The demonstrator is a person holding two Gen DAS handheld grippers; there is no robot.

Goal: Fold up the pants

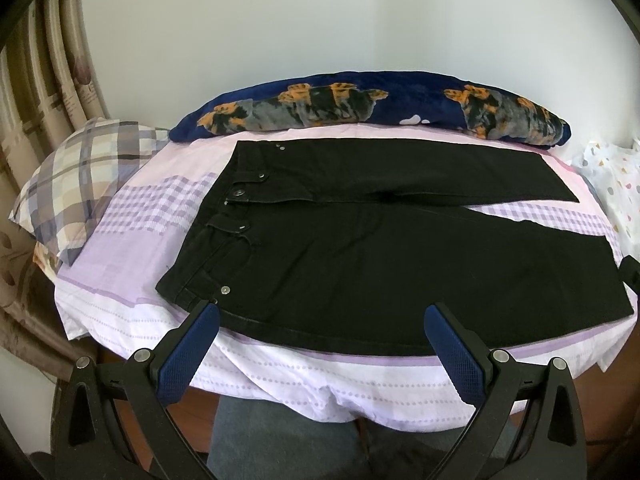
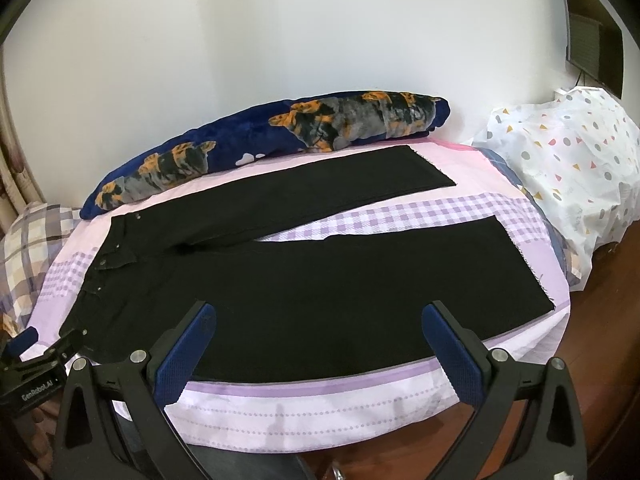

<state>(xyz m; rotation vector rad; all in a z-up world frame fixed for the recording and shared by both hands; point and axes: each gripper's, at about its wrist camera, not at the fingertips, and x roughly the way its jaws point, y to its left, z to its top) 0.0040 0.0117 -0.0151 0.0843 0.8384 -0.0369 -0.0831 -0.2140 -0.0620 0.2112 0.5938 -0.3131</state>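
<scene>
Pants (image 1: 380, 248), black, spread flat on bed (image 1: 120, 248), waistband toward pillow (image 1: 76, 184), legs fanned apart toward spotted bag (image 2: 572, 168). Blue blanket (image 1: 360, 108) rolled along wall just behind far leg. Left gripper (image 1: 322, 312) spread wide, grasping nothing, hovering over near edge by waistband corner. Right gripper (image 2: 320, 312) likewise spread wide and empty, poised over near leg (image 2: 340, 292). Left tool also glimpsed at lower left of right view.

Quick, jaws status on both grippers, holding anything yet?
Left gripper: open, holding nothing, at the pants' waist end.
Right gripper: open, holding nothing, over the near leg.
</scene>
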